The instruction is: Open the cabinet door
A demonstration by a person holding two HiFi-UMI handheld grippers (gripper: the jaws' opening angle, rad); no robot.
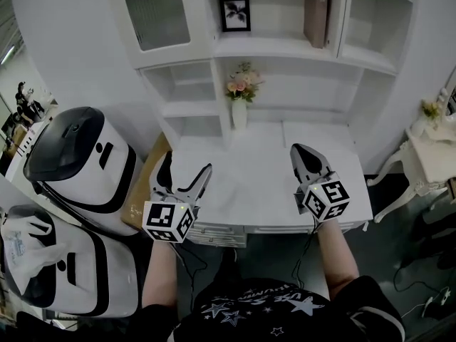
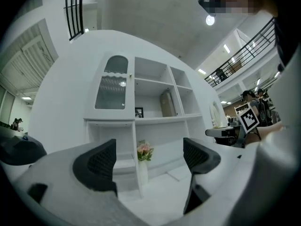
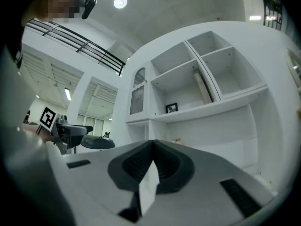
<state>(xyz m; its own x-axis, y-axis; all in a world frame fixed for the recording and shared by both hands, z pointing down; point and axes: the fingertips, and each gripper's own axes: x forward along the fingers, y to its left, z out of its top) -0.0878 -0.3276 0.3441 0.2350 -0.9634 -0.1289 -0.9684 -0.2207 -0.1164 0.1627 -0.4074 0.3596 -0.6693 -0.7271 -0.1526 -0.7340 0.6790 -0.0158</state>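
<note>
Over the white desk's front edge the left gripper gapes empty, the right gripper clenched on nothing, and the white arched glass-paned cabinet door sits closed at the shelving's upper-left corner, so lift the open jaws squarely onto its edge.

A white desk carries one vase (pink flowers).

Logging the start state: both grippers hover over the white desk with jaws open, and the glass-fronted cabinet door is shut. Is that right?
Not quite. Only the left gripper is open; the right gripper has its jaws closed together on nothing, as the right gripper view shows. Both hover over the white desk, and the glass-fronted cabinet door is shut.
</note>
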